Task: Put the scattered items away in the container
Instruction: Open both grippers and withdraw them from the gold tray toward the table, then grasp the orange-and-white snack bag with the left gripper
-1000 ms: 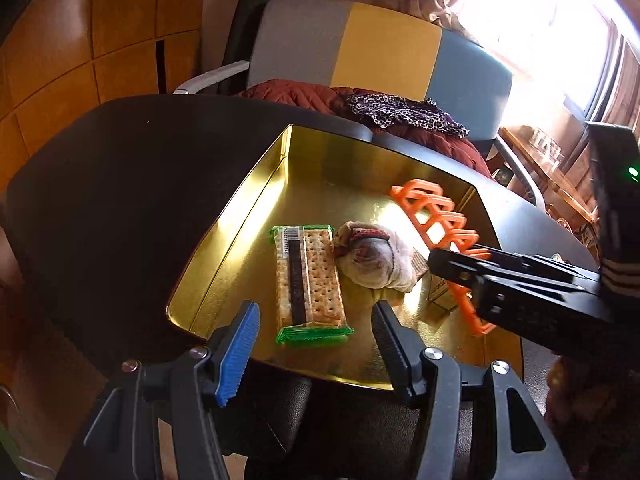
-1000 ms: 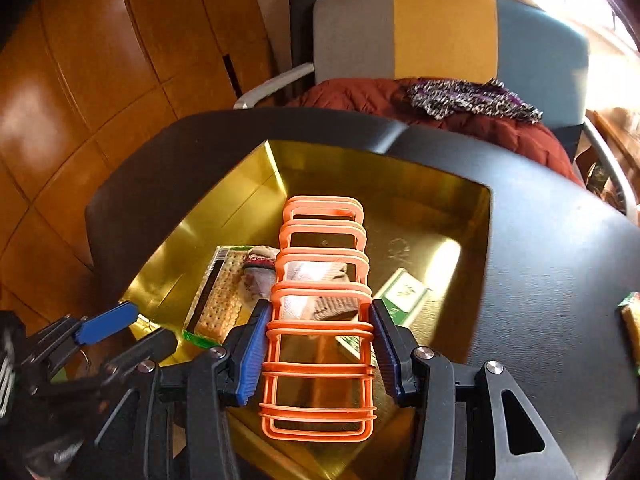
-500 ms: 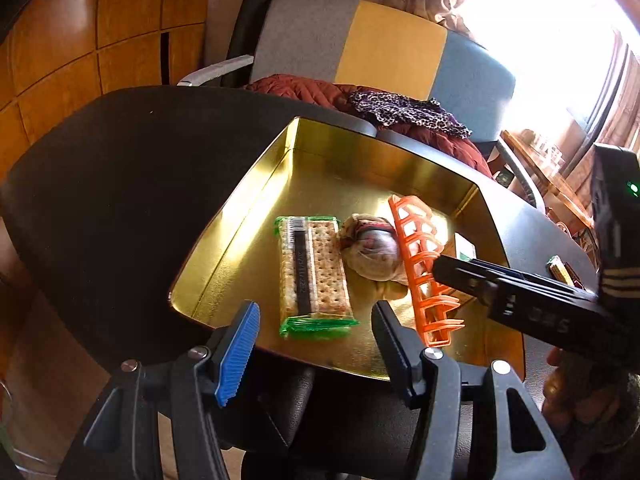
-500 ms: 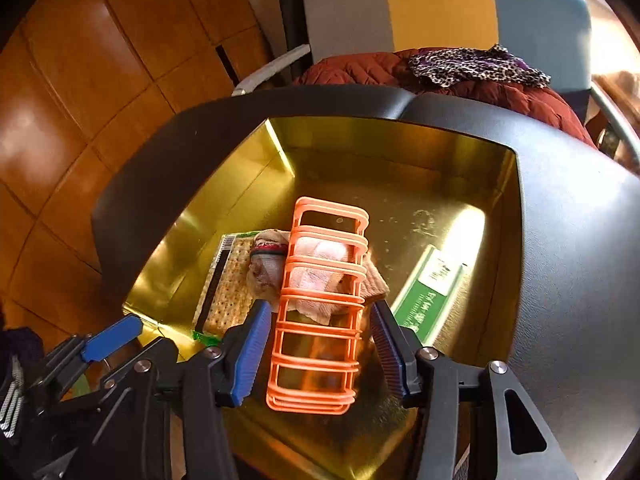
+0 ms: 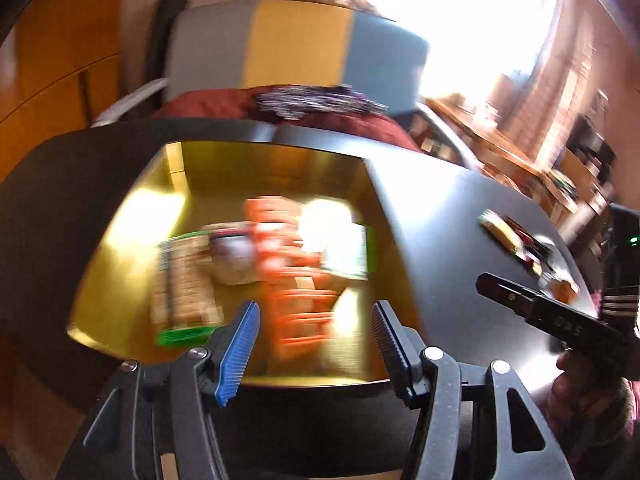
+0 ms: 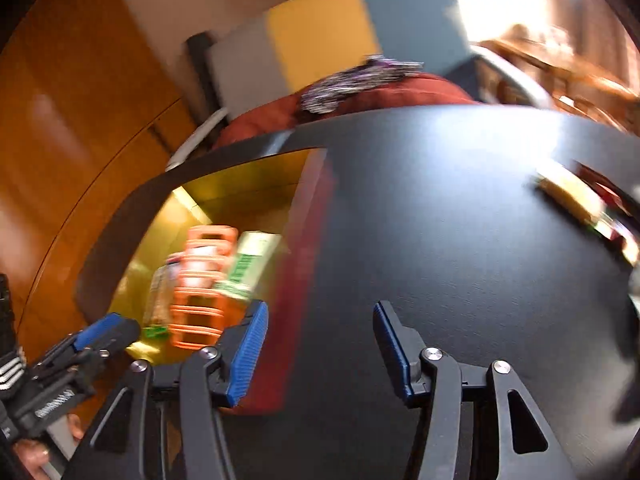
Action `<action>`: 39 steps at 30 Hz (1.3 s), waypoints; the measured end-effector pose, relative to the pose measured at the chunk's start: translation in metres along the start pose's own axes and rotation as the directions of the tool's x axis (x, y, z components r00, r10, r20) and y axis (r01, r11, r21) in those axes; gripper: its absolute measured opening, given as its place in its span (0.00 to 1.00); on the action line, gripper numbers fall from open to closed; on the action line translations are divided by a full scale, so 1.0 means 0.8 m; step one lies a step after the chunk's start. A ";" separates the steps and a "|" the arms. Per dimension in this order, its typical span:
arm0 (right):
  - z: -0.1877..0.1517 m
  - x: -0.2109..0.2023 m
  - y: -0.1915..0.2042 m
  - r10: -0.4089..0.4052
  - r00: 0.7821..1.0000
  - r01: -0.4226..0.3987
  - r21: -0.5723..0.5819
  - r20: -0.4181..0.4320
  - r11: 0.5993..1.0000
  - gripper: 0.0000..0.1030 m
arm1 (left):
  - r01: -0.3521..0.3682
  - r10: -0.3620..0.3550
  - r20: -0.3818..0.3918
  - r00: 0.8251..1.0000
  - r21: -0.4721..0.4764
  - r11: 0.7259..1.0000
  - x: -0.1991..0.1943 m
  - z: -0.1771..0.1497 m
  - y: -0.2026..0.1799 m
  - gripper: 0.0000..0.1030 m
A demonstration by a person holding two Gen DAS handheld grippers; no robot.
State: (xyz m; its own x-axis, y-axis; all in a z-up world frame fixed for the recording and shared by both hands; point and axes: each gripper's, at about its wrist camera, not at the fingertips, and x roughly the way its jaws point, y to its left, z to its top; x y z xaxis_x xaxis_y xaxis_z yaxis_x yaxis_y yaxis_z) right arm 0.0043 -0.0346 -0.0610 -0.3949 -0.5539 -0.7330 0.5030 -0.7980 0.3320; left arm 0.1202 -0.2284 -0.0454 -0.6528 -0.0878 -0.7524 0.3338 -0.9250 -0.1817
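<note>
Both views are motion-blurred. The gold tray [image 5: 384,208] [image 6: 240,184] on the black table holds an orange rack [image 5: 300,300] [image 6: 200,300], a cracker pack [image 5: 180,288], a wrapped bundle [image 5: 234,256] and a green-and-white packet [image 5: 348,252] [image 6: 250,264]. My left gripper [image 5: 316,340] is open and empty at the tray's near edge. My right gripper [image 6: 320,344] is open and empty over the bare table right of the tray. Some small items [image 5: 520,244] [image 6: 576,200] lie on the table at the far right.
A grey, yellow and blue chair [image 5: 296,48] with a red cushion [image 5: 224,104] and patterned cloth stands behind the table. Wooden panels [image 6: 80,120] are on the left. The other gripper shows at each view's edge [image 5: 552,320] [image 6: 72,360].
My right gripper has let go of the orange rack, which now lies in the tray, and has swung right over the table. My left gripper has turned right too.
</note>
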 end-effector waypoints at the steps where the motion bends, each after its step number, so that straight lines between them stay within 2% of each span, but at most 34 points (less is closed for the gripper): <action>1: -0.004 -0.009 -0.020 -0.025 1.000 0.025 0.028 0.009 0.999 0.55 | 0.020 -0.019 -0.007 1.000 0.025 0.999 0.003 0.002 -0.015 0.58; 5: -0.024 -0.046 -0.095 -0.120 0.992 0.113 0.143 0.042 0.983 0.55 | 0.090 -0.086 -0.032 0.996 0.129 0.988 0.017 0.012 -0.079 0.58; 9: -0.045 -0.089 -0.171 -0.212 0.974 0.185 0.266 0.076 0.946 0.55 | 0.147 -0.134 -0.071 0.989 0.233 0.961 0.036 0.017 -0.148 0.58; 15: -0.083 -0.153 -0.260 -0.323 0.939 0.242 0.439 0.119 0.865 0.56 | 0.238 -0.198 -0.143 0.970 0.371 0.898 0.063 0.011 -0.240 0.58; 18: -0.095 -0.176 -0.283 -0.372 0.919 0.271 0.477 0.130 0.836 0.56 | 0.285 -0.230 -0.176 0.957 0.426 0.859 0.070 0.001 -0.284 0.59; 21: -0.100 -0.184 -0.292 -0.397 0.908 0.292 0.477 0.134 0.829 0.59 | 0.307 -0.235 -0.207 0.950 0.466 0.830 0.084 -0.004 -0.316 0.60; 26: -0.105 -0.183 -0.307 -0.410 0.904 0.310 0.478 0.120 0.822 0.59 | 0.343 -0.246 -0.248 0.937 0.525 0.779 0.104 0.000 -0.365 0.60; 29: -0.108 -0.192 -0.310 -0.422 0.896 0.314 0.474 0.139 0.823 0.61 | 0.385 -0.287 -0.259 0.922 0.565 0.729 0.108 0.011 -0.397 0.62; 31: -0.108 -0.194 -0.315 -0.440 0.887 0.330 0.474 0.141 0.817 0.61 | 0.421 -0.320 -0.274 0.907 0.600 0.680 0.109 0.016 -0.427 0.63; 35: -0.110 -0.196 -0.326 -0.444 0.884 0.327 0.486 0.146 0.811 0.61 | 0.456 -0.344 -0.303 0.889 0.662 0.595 0.124 0.020 -0.484 0.63; 39: -0.111 -0.198 -0.330 -0.446 0.881 0.330 0.473 0.155 0.817 0.63 | 0.499 -0.360 -0.350 0.865 0.680 0.538 0.147 0.025 -0.521 0.64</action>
State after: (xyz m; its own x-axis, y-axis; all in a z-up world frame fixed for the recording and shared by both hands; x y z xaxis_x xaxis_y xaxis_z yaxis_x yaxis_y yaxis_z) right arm 0.0023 0.2852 -0.0856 -0.6919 -0.1687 -0.7020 -0.0836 -0.9470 0.3101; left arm -0.1096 0.1393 -0.0456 -0.4467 0.3862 -0.8070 -0.6082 -0.7926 -0.0426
